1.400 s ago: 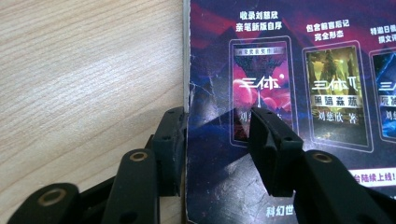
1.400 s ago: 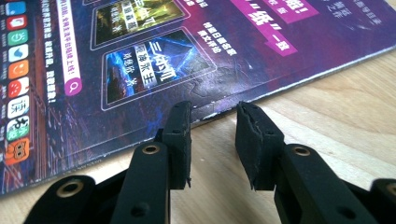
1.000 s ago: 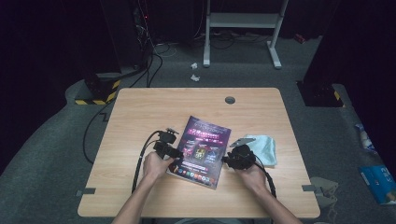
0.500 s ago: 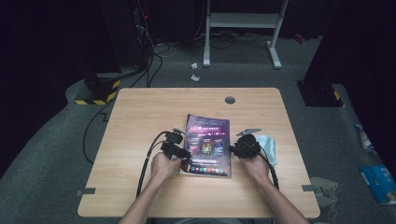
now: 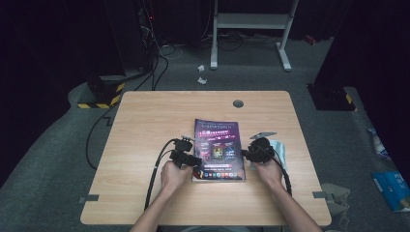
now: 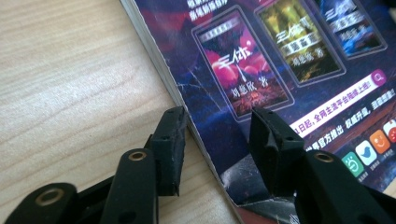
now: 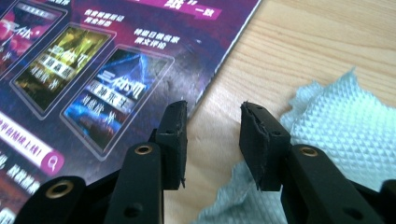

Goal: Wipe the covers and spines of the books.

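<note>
Wooden bench, seen from the high view, person's forearms coming in from the bottom edge. Left hand holds the left gripper, its black cable looping back toward the person. That gripper sits at the left edge of a book lying flat and closed near the middle of the bench, purple cover up.

In the left gripper view the left gripper has its jaws spread, one over bare wood just outside the book's page edge, the other over the cover near the lower corner. The jaws have just been opening; the book's edge is between them but the pads do not press it. Cover shows three small book pictures and a row of app icons.

Right of the book, the right gripper in the right hand is at the book's right edge. In the right gripper view the right gripper has jaws spread too, also just opening: one over the cover's edge, the other over bare wood, pinching nothing. A pale blue cloth lies crumpled just beside the book, under the right-hand jaw. In the high view the cloth peeks out past the right gripper. Small round hole in the bench farther back.
</note>
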A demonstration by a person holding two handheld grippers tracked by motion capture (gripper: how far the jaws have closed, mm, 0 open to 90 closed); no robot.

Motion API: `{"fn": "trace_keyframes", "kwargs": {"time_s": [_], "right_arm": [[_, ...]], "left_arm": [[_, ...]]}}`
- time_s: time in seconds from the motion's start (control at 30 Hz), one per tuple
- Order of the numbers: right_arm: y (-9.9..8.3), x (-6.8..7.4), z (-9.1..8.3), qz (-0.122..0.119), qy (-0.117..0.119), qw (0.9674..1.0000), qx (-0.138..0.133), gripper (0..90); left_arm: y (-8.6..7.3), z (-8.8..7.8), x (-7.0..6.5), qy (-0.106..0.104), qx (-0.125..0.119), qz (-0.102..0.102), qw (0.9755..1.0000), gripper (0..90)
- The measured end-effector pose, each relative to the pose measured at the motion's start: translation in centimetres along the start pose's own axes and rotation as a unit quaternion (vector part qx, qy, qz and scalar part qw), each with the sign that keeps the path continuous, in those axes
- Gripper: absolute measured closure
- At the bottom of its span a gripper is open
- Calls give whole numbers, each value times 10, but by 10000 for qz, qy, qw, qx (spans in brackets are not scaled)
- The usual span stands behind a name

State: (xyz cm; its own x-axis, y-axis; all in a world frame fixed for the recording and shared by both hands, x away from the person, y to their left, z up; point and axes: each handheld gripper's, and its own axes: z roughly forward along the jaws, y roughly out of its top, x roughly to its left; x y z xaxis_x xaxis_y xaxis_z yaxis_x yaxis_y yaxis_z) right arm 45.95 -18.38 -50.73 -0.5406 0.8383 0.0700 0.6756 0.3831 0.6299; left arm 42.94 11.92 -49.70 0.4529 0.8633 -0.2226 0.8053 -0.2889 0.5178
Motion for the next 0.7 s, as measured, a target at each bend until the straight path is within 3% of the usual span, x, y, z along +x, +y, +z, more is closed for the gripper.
{"fn": "trace_keyframes", "kwargs": {"time_s": [0.07,0.4,0.5,0.57,0.7], "right_arm": [[-1,0,-6,-7,-15,10000,33,604],[-10,-18,-43,31,-266,9996,131,535],[-18,-28,-61,132,-309,9994,-57,513],[-20,-29,-64,162,-329,9993,-86,511],[-32,-33,-64,165,-499,9985,139,496]], "left_arm": [[-2,-1,1,-72,-70,-10,9999,537],[-5,-1,9,25,-199,5,9998,478],[-8,-2,13,69,-300,-9,9995,475],[-8,-2,14,94,-317,3,9995,471],[-8,-1,14,150,-368,90,9992,452]]}}
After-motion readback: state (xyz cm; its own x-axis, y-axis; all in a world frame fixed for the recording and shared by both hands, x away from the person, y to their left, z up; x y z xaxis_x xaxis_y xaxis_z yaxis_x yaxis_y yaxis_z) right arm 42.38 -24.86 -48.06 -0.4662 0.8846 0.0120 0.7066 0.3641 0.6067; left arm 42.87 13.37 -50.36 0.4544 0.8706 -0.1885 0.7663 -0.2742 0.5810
